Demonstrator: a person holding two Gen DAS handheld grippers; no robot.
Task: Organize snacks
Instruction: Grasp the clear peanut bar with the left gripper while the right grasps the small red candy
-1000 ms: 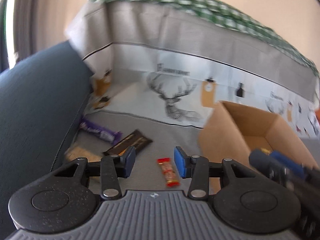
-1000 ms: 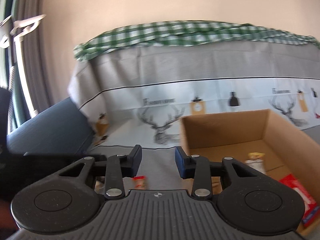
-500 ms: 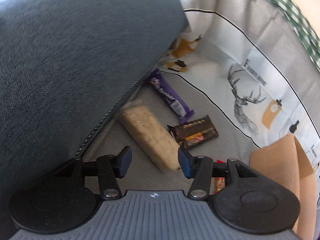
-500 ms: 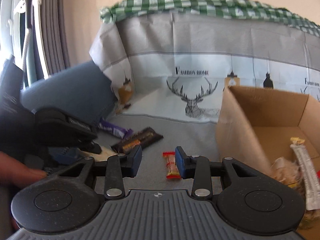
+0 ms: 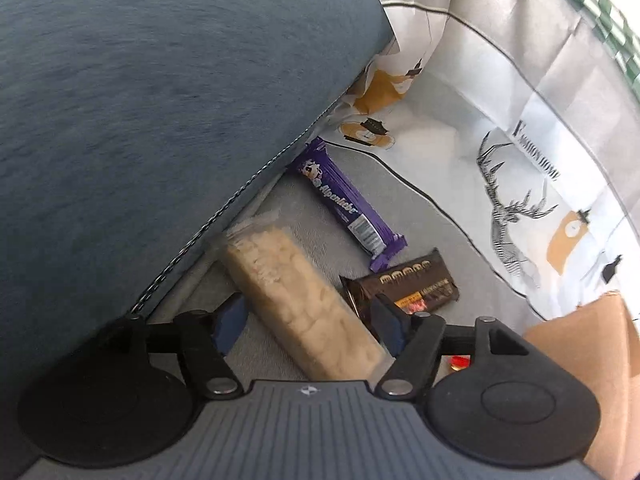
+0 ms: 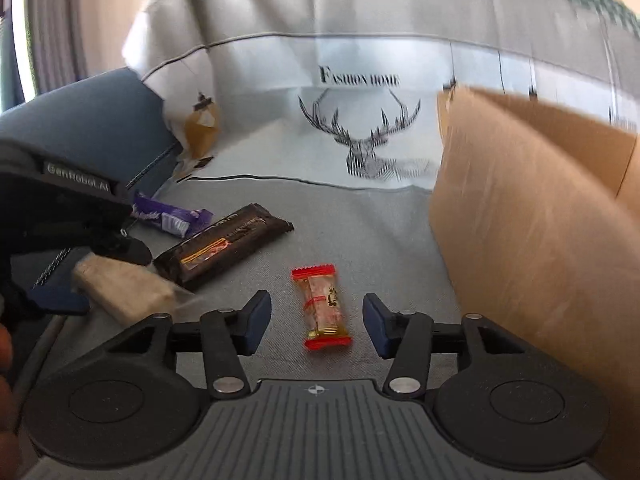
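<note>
the cardboard box (image 6: 520, 216) stands at right, its inside hidden, while the left gripper (image 5: 306, 322) straddles the pale cracker pack (image 5: 296, 300) with released jaws and the right gripper (image 6: 316, 326), jaws spread, frames the red candy (image 6: 322, 306).

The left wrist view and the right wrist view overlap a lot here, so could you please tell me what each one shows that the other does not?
Only the left wrist view shows the left gripper open astride the pale rice bar. Only the right wrist view shows the right gripper open around the whole red candy, and the left gripper from outside. Both show the purple bar, the dark brown bar, the cardboard box, the blue cushion and the deer-print cloth.
</note>
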